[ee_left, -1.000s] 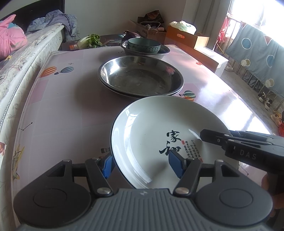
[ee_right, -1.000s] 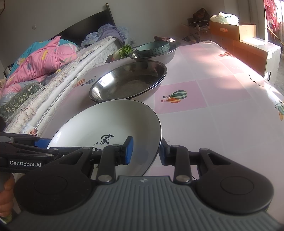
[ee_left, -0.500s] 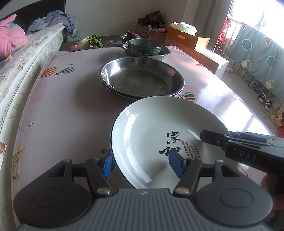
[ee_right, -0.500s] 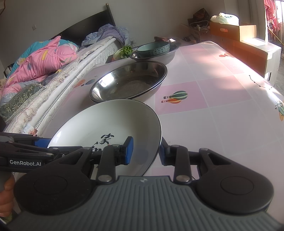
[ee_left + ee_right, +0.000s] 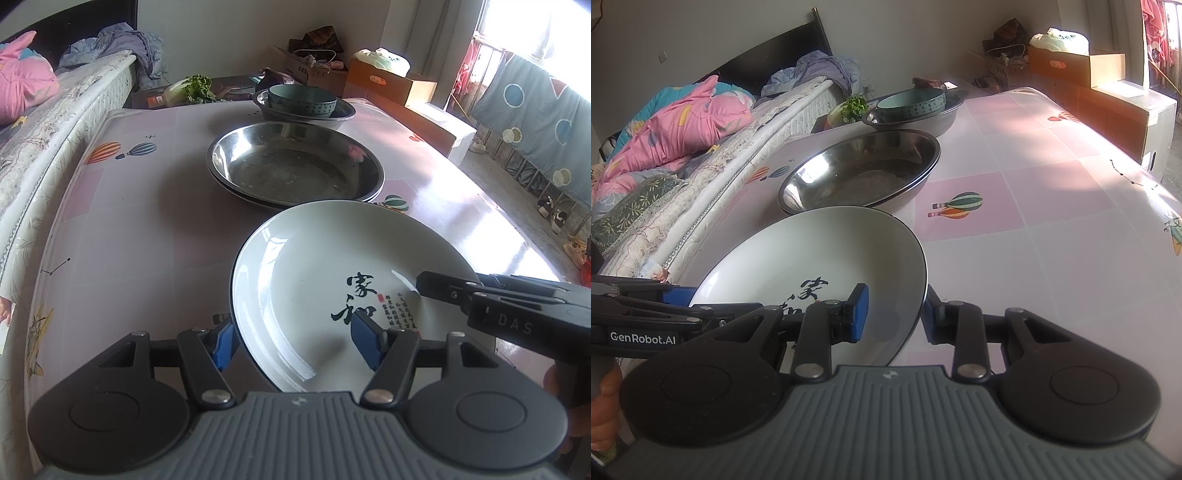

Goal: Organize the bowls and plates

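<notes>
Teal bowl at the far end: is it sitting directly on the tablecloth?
No, the teal bowl sits inside a steel basin, not on the tablecloth.

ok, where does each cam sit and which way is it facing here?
Left wrist: on the left hand-held gripper, facing forward across the table; its pads straddle the white plate's left rim, and the right hand-held gripper enters from the right.
Right wrist: on the right hand-held gripper, facing forward toward the bed; pads straddle the plate's right rim.
Shared: plate, steel basin, green bowl.
</notes>
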`<move>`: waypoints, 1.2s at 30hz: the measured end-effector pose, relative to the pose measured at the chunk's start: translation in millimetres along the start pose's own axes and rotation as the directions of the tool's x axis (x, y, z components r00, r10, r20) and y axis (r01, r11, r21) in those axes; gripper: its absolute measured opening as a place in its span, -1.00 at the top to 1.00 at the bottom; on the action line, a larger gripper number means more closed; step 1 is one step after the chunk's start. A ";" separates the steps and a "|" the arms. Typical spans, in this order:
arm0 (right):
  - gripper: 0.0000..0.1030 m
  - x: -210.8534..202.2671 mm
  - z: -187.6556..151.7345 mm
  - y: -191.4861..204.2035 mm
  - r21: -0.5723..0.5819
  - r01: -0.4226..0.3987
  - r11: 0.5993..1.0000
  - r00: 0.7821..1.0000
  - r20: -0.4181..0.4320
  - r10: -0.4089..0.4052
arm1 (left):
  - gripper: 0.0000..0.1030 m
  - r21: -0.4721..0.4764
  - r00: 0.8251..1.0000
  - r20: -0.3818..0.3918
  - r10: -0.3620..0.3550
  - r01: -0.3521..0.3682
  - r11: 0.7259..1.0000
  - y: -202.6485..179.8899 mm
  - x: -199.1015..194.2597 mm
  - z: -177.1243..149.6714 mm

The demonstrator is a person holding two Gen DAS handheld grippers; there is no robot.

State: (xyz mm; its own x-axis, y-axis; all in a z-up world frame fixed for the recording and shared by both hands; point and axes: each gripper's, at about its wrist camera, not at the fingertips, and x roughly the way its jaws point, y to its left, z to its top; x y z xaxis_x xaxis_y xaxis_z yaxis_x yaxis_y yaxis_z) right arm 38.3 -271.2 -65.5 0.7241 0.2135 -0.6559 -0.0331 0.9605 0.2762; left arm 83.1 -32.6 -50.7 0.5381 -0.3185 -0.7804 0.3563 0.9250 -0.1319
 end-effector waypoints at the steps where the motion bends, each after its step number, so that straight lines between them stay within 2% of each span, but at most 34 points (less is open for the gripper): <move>1: 0.41 0.0 0.1 0.1 -0.001 0.000 1.000 1.000 0.001 0.000 | -0.25 0.001 1.000 0.000 0.000 0.000 1.000 0.0 0.0 0.0; 23: 0.41 -0.8 11.4 5.9 -0.012 -0.011 1.000 1.000 0.018 0.011 | -0.25 -0.021 0.999 0.035 0.007 -0.007 1.000 3.6 -5.6 8.3; 36: 0.41 10.4 32.3 6.0 -0.018 -0.019 1.000 0.999 0.037 0.020 | -0.25 -0.044 0.998 0.061 0.007 -0.004 0.999 10.3 -0.3 24.4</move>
State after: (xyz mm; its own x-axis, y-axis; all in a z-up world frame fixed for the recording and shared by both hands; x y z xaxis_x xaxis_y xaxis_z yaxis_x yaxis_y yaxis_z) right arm 67.9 -269.0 -47.9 0.7485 0.2259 -0.6235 -0.0593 0.9592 0.2764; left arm 105.2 -28.0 -36.8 0.5858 -0.3243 -0.7427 0.3205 0.9344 -0.1552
